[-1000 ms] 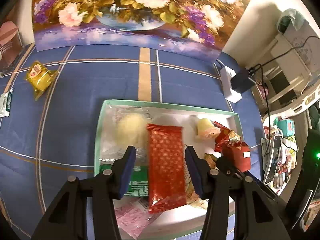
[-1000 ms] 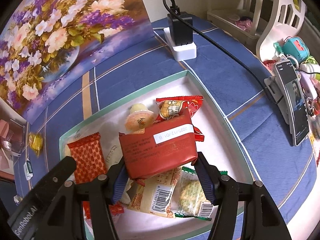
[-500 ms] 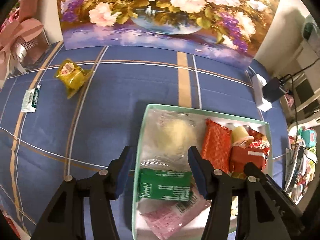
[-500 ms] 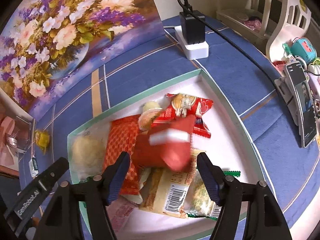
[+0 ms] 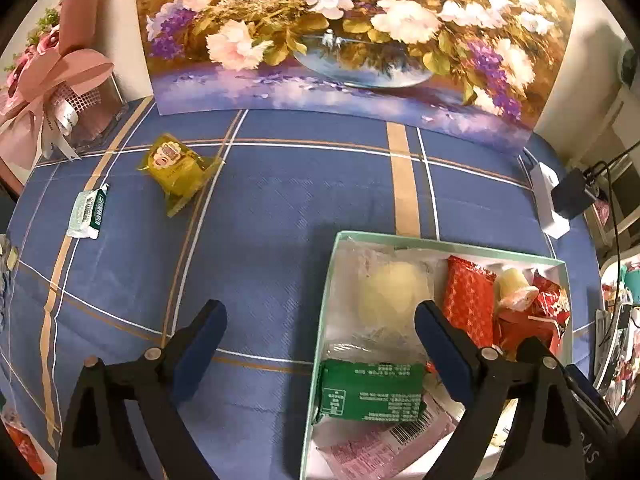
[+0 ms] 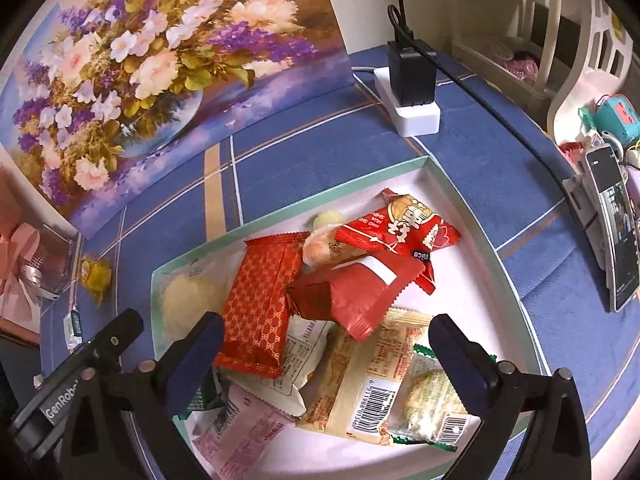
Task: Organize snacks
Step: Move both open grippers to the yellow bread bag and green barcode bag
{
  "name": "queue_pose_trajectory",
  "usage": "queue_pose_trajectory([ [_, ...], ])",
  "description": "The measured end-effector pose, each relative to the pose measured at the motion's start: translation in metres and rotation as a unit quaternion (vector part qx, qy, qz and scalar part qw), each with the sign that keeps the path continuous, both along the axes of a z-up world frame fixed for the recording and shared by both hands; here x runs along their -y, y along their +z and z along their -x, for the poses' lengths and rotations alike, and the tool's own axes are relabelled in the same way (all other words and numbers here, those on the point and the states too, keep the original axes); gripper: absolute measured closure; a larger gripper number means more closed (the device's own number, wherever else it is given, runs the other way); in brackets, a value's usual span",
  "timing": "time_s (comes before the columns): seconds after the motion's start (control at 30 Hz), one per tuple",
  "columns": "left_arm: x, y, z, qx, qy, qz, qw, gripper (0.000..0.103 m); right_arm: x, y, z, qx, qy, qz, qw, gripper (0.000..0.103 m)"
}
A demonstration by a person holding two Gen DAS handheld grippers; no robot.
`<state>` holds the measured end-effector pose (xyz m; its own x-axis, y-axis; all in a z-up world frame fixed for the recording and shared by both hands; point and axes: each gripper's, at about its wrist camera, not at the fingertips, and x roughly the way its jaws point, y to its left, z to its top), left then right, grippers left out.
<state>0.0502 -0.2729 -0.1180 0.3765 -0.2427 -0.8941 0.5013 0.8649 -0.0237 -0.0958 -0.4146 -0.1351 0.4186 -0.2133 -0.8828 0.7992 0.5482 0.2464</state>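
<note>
Now: both sets of tongs hang over a blue plaid table during a snack tidy-up.
Left tongs [image 5: 320, 344]: jaws have just been opening and stand wide, nothing between them; one pad is over the bare cloth, the other over the tray's near corner.
Right tongs [image 6: 324, 344]: jaws have just been opening and stand wide, gripping nothing; the plain red packet [image 6: 352, 292] lies loose on the pile just beyond them.
Tray [image 5: 440, 240]: white with a green rim, crowded with a patterned red packet [image 6: 260, 300], a green packet [image 5: 372, 392], a pale round cake [image 5: 390, 296] and barcoded biscuits [image 6: 372, 384].
Strays: a yellow snack [image 5: 176, 168] and a small green-and-white stick [image 5: 88, 212] sit well apart from the tray, far up the cloth from the left tongs.
Step in hand, as I judge it: fetching a stray.
Doing it well: send the left tongs out wide, straddle the yellow snack across its puffy middle, and close gently so the wrapper doesn't slip out.
</note>
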Motion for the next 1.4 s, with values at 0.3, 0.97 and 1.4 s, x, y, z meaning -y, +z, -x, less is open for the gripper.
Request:
queue_pose_trajectory([
  [0.3,-0.004,-0.002,-0.005,0.003,0.009,-0.012,0.9999,0.007,-0.004,0.001,-0.005,-0.005,0.007,0.006,1.000,0.000],
  [0.97,-0.084,0.014,-0.063,0.014,0.092,-0.016,0.9955,0.007,-0.049,0.018,-0.050,0.007,0.070,0.036,0.997,0.000],
  [1.4,-0.203,0.020,-0.189,0.006,0.152,0.023,0.9881,0.007,-0.110,0.029,-0.170,0.048,0.170,0.051,0.983,0.000],
])
